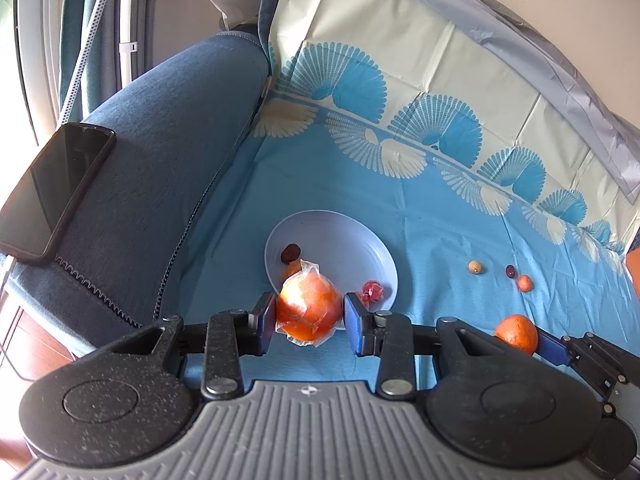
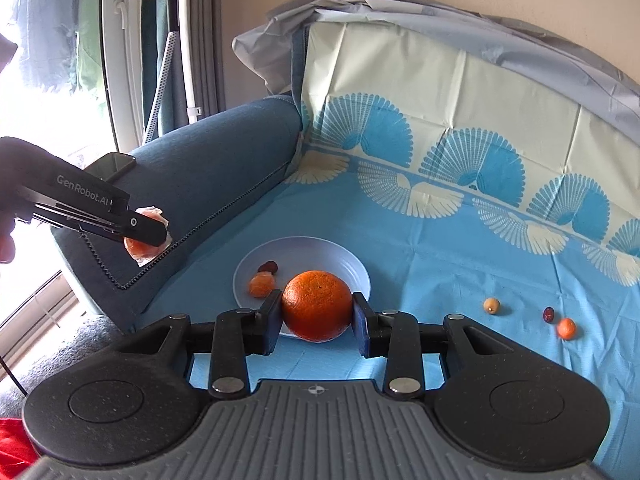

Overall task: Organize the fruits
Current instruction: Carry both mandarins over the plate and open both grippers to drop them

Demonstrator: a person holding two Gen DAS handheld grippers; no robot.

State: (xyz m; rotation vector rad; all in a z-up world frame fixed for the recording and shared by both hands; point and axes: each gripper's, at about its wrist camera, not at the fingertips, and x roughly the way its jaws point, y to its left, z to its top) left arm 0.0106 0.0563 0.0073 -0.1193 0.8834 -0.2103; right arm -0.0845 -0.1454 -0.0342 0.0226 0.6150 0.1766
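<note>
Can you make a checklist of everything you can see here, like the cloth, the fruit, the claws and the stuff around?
Surface: blue fan-patterned tablecloth spread over a sofa seat.
Job's things: pale plate holding a dark red fruit and a small peeled orange piece; a red wrapped item also lies on it. Loose on the cloth: tan round fruit, dark red fruit, tiny orange fruit.
Clutter: phone on the sofa arm.
Claws: left claw shut on plastic-wrapped orange; right claw shut on bare orange.
Cables: thin dark cord at the left edge.
Surroundings: curtain, window, beige wall.
</note>
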